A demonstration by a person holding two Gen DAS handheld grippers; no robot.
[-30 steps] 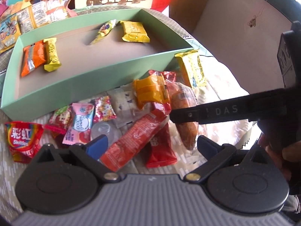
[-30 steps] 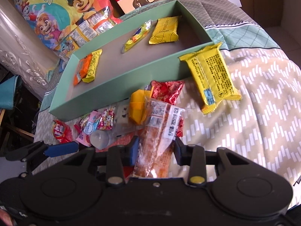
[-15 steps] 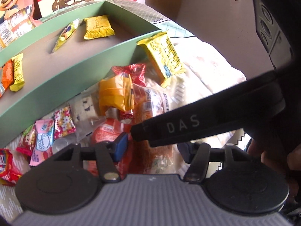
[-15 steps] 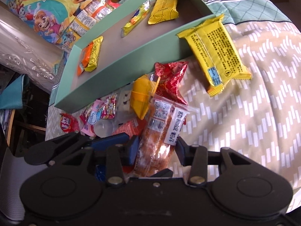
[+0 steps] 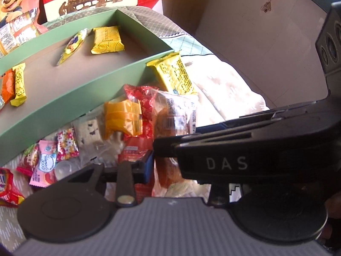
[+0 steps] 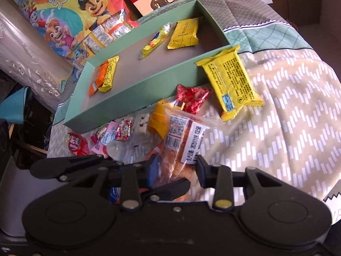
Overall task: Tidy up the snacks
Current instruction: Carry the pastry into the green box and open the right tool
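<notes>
A clear-wrapped bread snack (image 6: pixel 181 147) with a white label lies on the bed in front of the green tray (image 6: pixel 149 87). My right gripper (image 6: pixel 178 169) is shut on its near end. The same snack (image 5: pixel 172 119) shows in the left wrist view, where the right gripper's black body crosses in front. My left gripper (image 5: pixel 179 170) sits close beside it over the pile, partly hidden; its right finger is covered. A red packet (image 5: pixel 136 155) lies by its left finger. The tray holds several small snacks, among them a yellow pack (image 6: pixel 184 35).
A large yellow packet (image 6: pixel 231 79) leans on the tray's near right corner. An orange pack (image 6: pixel 158 120), a red foil pack (image 6: pixel 192 98) and small candies (image 6: pixel 115 132) are piled by the tray wall. A cartoon gift bag (image 6: pixel 70 15) stands behind.
The left gripper moved in closer over the pile and narrowed its fingers. The right gripper stays shut on the bread snack, which has shifted slightly.
</notes>
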